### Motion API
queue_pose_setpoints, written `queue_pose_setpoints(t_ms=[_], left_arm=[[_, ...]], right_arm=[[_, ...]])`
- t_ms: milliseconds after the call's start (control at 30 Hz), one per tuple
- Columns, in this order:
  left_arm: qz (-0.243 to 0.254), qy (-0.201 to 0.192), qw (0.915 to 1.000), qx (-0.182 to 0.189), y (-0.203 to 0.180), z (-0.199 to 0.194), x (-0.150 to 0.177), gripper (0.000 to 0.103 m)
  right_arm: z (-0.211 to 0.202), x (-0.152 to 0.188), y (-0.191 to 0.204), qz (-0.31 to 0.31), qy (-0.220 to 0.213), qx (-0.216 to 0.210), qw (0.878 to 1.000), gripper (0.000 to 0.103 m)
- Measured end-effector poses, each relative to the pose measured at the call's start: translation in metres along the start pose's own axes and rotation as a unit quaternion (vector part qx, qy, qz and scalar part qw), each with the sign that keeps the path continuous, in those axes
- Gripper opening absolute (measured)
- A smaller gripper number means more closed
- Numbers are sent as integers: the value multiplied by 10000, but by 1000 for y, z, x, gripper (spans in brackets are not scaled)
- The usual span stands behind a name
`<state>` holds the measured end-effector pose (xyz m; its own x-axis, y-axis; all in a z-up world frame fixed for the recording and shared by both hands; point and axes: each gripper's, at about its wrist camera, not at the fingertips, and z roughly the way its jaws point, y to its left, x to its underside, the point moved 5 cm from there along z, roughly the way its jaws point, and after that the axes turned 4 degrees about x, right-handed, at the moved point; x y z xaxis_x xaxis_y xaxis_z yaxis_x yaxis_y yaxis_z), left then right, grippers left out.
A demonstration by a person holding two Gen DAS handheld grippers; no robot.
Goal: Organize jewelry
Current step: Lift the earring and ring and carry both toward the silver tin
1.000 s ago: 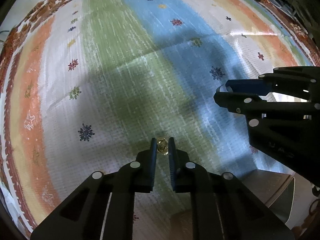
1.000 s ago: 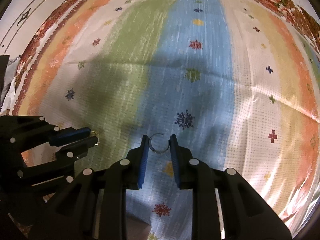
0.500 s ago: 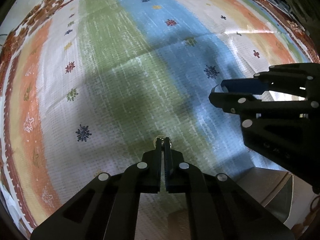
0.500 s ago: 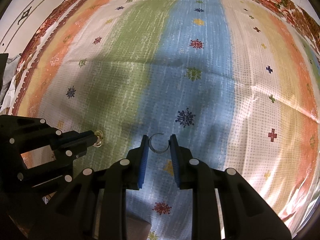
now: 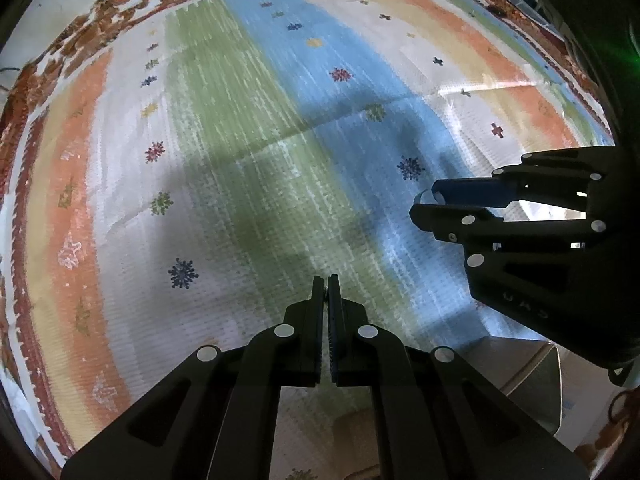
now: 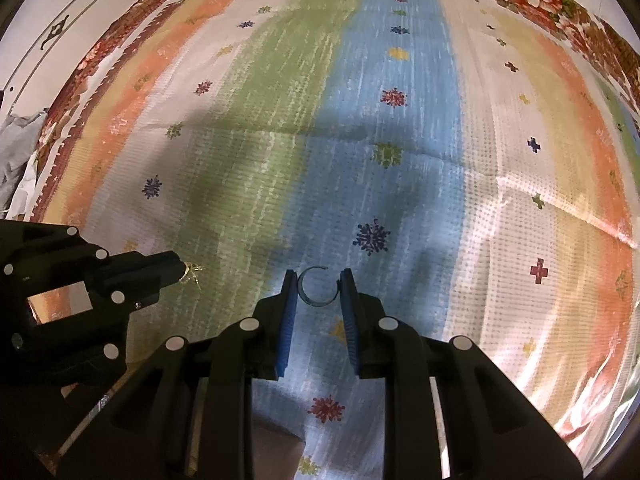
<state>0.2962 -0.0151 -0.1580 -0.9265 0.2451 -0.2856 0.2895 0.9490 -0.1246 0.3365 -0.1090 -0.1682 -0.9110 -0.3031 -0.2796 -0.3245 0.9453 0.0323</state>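
Observation:
My left gripper (image 5: 326, 285) is shut on a small gold ring, which is hidden between its fingers in the left wrist view. In the right wrist view the gold ring (image 6: 191, 272) sticks out of the left gripper's tips (image 6: 176, 270) at the left. My right gripper (image 6: 318, 292) is shut on a thin silver open ring (image 6: 317, 286), held upright between its blue pads. In the left wrist view the right gripper (image 5: 430, 204) reaches in from the right with the silver ring (image 5: 423, 198) at its tips. Both grippers hover above the striped cloth (image 6: 400, 160).
The cloth (image 5: 240, 160) has green, blue, orange and white stripes with small flower marks and a red floral border. A grey metal box corner (image 5: 532, 380) shows at the lower right of the left wrist view. Crumpled paper (image 6: 20, 168) lies at the left edge.
My left gripper has closed on the gold ring and lifted it off the cloth. The right gripper has kept its hold on the silver ring.

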Motion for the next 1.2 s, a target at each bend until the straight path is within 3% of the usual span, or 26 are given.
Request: queue_pose_setpoints(t_ms=[1200], left_arm=[[-61,-797,9968,28,-15,-67,24,2]], right_arm=[[-70,36,17,-195,-663,-39,9976,23]])
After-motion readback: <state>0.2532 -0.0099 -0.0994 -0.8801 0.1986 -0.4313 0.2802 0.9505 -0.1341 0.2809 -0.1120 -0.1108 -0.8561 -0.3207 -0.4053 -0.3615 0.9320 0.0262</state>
